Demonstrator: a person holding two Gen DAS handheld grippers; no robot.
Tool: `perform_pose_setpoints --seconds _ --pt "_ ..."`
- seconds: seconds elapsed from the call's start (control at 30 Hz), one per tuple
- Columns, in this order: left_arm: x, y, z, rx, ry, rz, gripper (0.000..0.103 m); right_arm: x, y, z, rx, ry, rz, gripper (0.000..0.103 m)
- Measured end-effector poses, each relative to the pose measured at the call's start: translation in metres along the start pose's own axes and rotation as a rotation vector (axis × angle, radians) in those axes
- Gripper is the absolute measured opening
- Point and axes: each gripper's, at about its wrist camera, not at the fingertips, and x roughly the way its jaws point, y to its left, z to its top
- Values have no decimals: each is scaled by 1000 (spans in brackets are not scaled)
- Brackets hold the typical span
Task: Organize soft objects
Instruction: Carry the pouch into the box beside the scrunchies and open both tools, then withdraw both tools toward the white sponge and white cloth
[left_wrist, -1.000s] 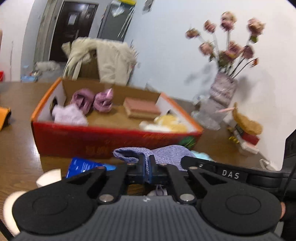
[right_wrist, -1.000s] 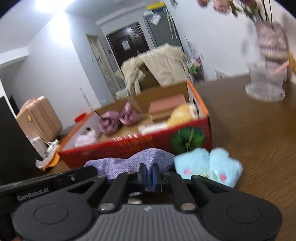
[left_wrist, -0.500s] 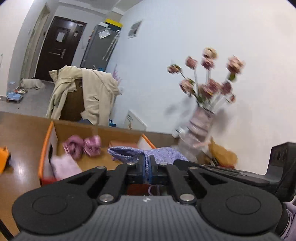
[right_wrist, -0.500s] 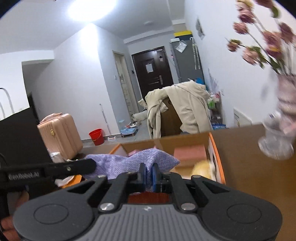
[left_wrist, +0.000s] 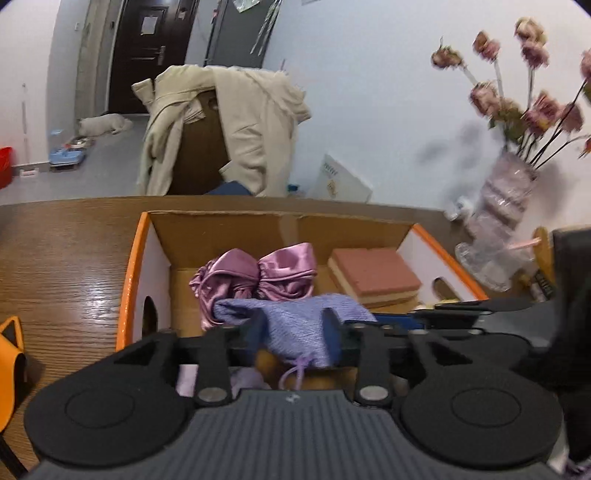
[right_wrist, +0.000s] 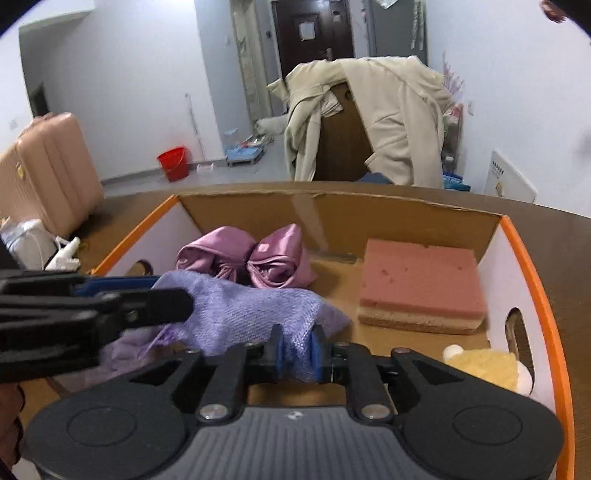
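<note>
A lavender knitted pouch (left_wrist: 295, 328) is seen suspended over the open cardboard box (right_wrist: 343, 210), carried between two tools. In the left wrist view the left hand-held gripper (left_wrist: 293, 334) has its fingers spread wide, with the pouch lying loosely between them and its drawstring dangling below; whether any fabric is pinched there cannot be told, and the grip appears released. In the right wrist view the right hand-held gripper (right_wrist: 295, 352) is clenched on a fold at the pouch's near edge, so the weight is judged to be borne on that side. The pouch is held just in front of the pair of purple satin bundles (right_wrist: 245, 258) at the back of the box, with the pink sponge (right_wrist: 419, 280) to their right and a yellow plush toy (right_wrist: 484, 365) near the box's right wall. The two-sided hold is thought to keep the limp fabric spread for a tidy drop into the free floor of the box. The box stands on a wooden worktop (left_wrist: 62, 251).
</note>
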Motion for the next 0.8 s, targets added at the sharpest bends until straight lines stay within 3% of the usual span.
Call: perform_pose_setpoints --seconds 0.07,0.2,0.3,0.47,0.57,0.7,0.8 --pt "-6 2 0 9 -14 11 38 -3 -2 0 7 6 6 35" --pt "-30 -3 7 40 -46 37 40 -33 1 7 -24 -40 -10 36" --pt "-63 -11 17 50 -98 60 42 -74 0 15 -43 -100 -18 38" --pt "-131 -21 21 72 -197 84 52 -157 -11 19 -65 -209 -86 50" --pt "-157 -31 19 74 -226 103 53 -193 -15 16 -46 -251 -119 51" --pt "-191 -46 6 88 -272 118 60 -228 -1 -1 -57 -300 -127 55" --pt "-215 -57 -18 114 -321 145 70 -252 14 -24 -84 -357 -111 66"
